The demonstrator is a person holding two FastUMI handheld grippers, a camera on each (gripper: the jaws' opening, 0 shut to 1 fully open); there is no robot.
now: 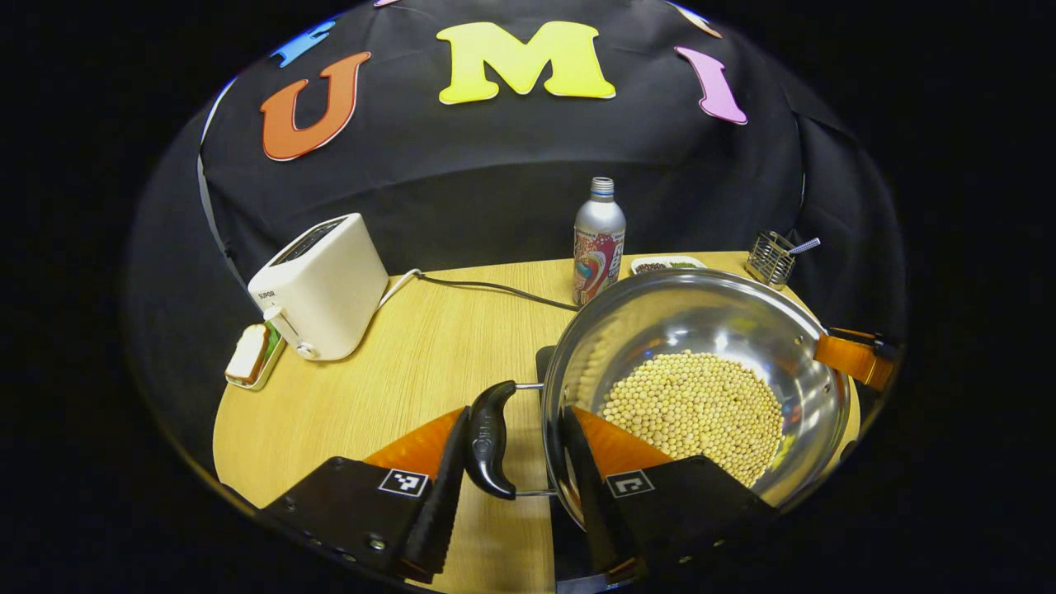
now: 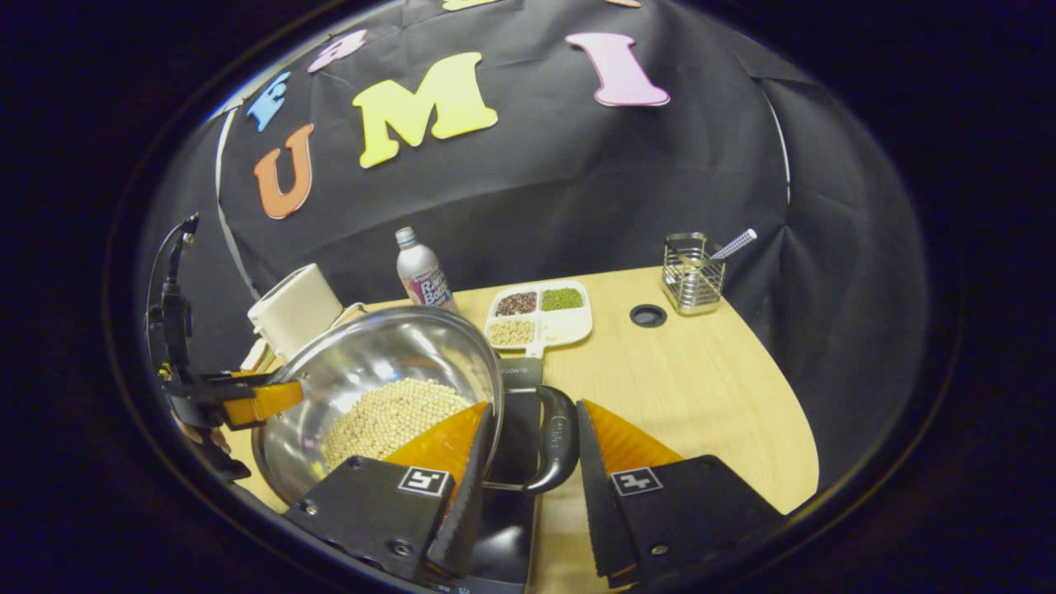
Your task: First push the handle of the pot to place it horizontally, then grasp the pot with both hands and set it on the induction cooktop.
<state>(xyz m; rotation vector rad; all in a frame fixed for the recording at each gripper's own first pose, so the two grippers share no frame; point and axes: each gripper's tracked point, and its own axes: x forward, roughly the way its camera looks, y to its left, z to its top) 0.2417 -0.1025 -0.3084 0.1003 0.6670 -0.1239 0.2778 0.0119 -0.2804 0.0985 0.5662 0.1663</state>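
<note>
Left gripper [image 1: 511, 487], nearest in the left gripper view, straddles the pot's [image 1: 701, 363] near loop handle [image 1: 491, 437] with jaws narrowed but not visibly pressing; the bean-filled bowl lies toward 2 o'clock, the toaster [image 1: 322, 285], marked "SUPOR", at 10 o'clock. Right gripper [image 2: 524, 495], in the right gripper view, likewise brackets the opposite handle [image 2: 557, 441], bowl at 10 o'clock, above the induction cooktop [image 2: 516, 437]; bottle [image 2: 422, 276] lettering is unreadable.

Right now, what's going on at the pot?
Both tools are at the steel pot of pale beans. The left tool straddles one black side handle, the right tool straddles the other. Jaws look open around them, not clamped. The cooktop lies dark under the pot's edge.
</note>
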